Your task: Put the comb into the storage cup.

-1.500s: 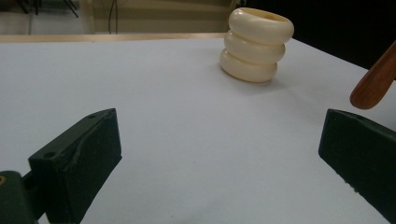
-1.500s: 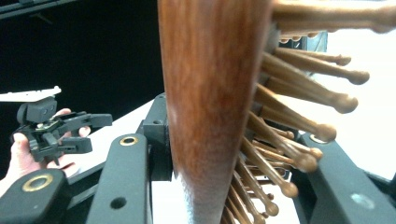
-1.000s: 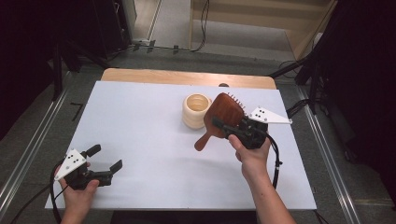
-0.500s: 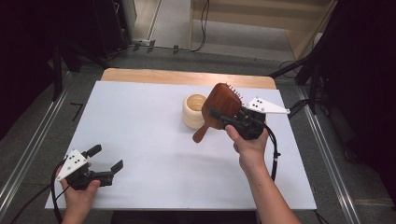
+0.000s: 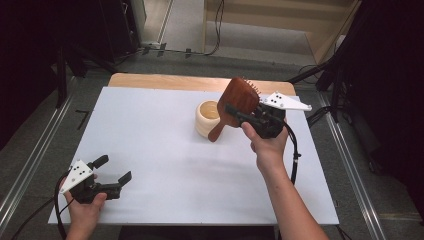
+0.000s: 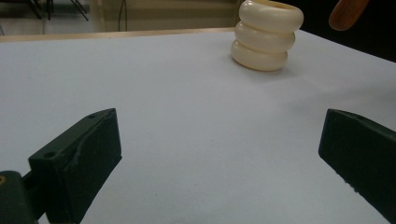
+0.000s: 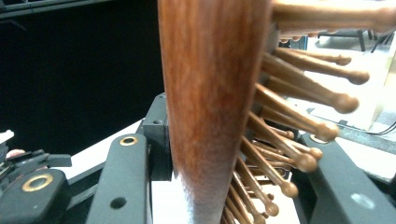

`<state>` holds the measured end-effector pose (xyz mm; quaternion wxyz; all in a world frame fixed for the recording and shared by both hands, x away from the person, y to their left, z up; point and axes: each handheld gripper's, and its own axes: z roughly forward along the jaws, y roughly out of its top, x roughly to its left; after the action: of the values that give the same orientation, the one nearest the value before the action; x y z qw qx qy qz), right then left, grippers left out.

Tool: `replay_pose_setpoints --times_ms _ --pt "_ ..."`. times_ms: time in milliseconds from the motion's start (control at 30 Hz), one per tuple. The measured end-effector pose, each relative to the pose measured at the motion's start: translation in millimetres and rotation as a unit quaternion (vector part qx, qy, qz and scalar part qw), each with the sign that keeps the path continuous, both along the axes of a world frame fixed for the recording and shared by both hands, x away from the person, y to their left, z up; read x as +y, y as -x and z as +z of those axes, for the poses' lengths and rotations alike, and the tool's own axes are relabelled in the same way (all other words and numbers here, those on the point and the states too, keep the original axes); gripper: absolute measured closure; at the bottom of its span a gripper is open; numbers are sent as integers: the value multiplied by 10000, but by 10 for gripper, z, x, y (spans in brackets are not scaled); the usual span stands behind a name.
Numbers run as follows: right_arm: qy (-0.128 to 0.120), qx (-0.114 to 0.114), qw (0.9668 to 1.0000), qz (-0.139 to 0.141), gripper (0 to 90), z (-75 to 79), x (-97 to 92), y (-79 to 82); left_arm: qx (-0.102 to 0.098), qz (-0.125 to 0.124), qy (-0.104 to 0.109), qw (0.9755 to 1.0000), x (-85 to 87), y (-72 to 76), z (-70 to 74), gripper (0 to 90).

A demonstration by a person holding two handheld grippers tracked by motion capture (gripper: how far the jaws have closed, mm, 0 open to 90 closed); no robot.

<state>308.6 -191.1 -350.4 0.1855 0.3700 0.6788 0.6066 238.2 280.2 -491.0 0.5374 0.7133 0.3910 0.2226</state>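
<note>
Clamped in right gripper (image 5: 239, 113) fingers, wooden hairbrush (image 5: 235, 102) lifted off surface (image 5: 150, 130) — handle hanging just beside cream holder (image 5: 208, 117), 3 o'clock. Probably halfway; insertion left. Left gripper (image 5: 111, 170) fingers wide apart, empty — at 7 o'clock.

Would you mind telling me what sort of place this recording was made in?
Probably a lab or data-collection workspace: a white-topped table standing between floor rails, cables trailing across the floor, and a person holding handheld grippers, the right gripper gripping a wooden hairbrush.

high view: overhead, facing forward-down | left gripper view: low, near table (image 6: 163, 116) | shared: cream holder (image 5: 207, 118)
</note>
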Motion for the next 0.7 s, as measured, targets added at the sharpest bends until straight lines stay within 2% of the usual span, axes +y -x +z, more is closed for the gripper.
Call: replay_pose_setpoints --times_ms 433,700 --pt "-112 -231 9995 -201 533 174 -67 -131 4 10 59 10000 8 -2 -2 0" --pt "-81 -279 9992 -274 533 184 -48 -244 15 6 60 10000 17 -3 -1 0"
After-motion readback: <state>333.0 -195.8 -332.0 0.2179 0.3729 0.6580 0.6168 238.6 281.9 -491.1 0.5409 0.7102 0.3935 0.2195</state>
